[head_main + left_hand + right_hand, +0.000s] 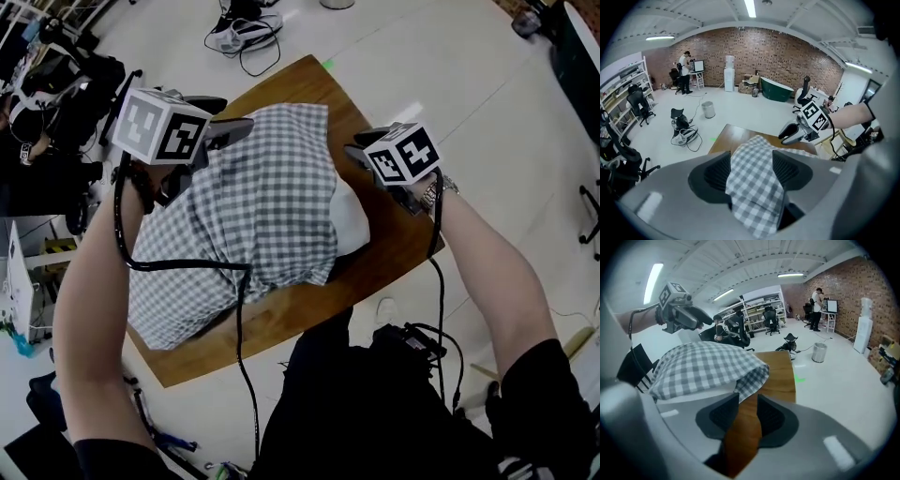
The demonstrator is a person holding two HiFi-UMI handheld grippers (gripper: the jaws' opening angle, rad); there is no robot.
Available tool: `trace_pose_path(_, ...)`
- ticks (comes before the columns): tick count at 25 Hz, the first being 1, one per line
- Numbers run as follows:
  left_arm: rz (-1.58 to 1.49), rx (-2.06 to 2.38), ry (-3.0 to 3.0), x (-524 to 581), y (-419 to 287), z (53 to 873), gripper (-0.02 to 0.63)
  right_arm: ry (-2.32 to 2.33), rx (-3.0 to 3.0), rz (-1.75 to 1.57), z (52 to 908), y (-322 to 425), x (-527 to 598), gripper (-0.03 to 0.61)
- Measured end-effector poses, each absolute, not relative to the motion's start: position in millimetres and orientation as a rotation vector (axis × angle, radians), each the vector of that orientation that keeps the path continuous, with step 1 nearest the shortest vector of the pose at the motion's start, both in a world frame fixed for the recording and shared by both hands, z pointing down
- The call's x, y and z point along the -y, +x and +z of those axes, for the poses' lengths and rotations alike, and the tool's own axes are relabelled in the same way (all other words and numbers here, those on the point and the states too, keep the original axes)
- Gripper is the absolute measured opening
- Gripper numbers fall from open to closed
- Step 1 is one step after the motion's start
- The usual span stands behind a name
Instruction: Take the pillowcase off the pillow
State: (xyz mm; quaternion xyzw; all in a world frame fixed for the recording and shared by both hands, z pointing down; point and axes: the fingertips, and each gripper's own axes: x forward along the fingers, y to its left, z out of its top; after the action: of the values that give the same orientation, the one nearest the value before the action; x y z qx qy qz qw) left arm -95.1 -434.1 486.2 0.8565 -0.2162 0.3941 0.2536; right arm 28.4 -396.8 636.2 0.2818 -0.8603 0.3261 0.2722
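Mostly the pillow (pixel 354 225) hides inside the checked pillowcase (pixel 272 206); left gripper (pixel 751 158) spread over it, right gripper (pixel 748 401) slightly parted, empty.

This was a big open lab or workshop hall: a long brick wall (pixel 787 51), a pale bare floor (pixel 740 110), strip lights (pixel 751 7), metal shelving (pixel 759 308) full of gear, office chairs (pixel 637 105), a water dispenser (pixel 729 74), loose cables (pixel 246 52), and a person (pixel 686 70) at a monitor desk (a green bathtub (pixel 776 90) stood nearby).
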Motion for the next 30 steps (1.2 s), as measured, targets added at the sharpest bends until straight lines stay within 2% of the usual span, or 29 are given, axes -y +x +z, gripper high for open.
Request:
trace_pose_path(3,1.123,0.511,2.319,436,-100,508,0.292,0.721,2.329,0.942,659,16,397,0.124)
trace_pose_path(7,1.215,0.482,2.311,440,-108,520,0.304,0.645,2.386,1.085,678,-1,388,0.162)
trace_pose_path(12,1.198,0.426,2.228,450,-129,547,0.306,0.572,2.48,1.351,661,-25,396,0.179)
trace_pose_path(17,1.22,0.39,2.145,448,-151,575,0.305,0.501,2.509,1.406,651,-45,398,0.196)
trace_pose_path(23,1.265,0.334,2.065,462,-164,565,0.304,0.481,2.448,1.542,635,-49,416,0.239)
trace_pose_path(30,1.292,0.285,2.052,449,-159,576,0.219,0.276,2.371,1.824,632,-62,392,0.235)
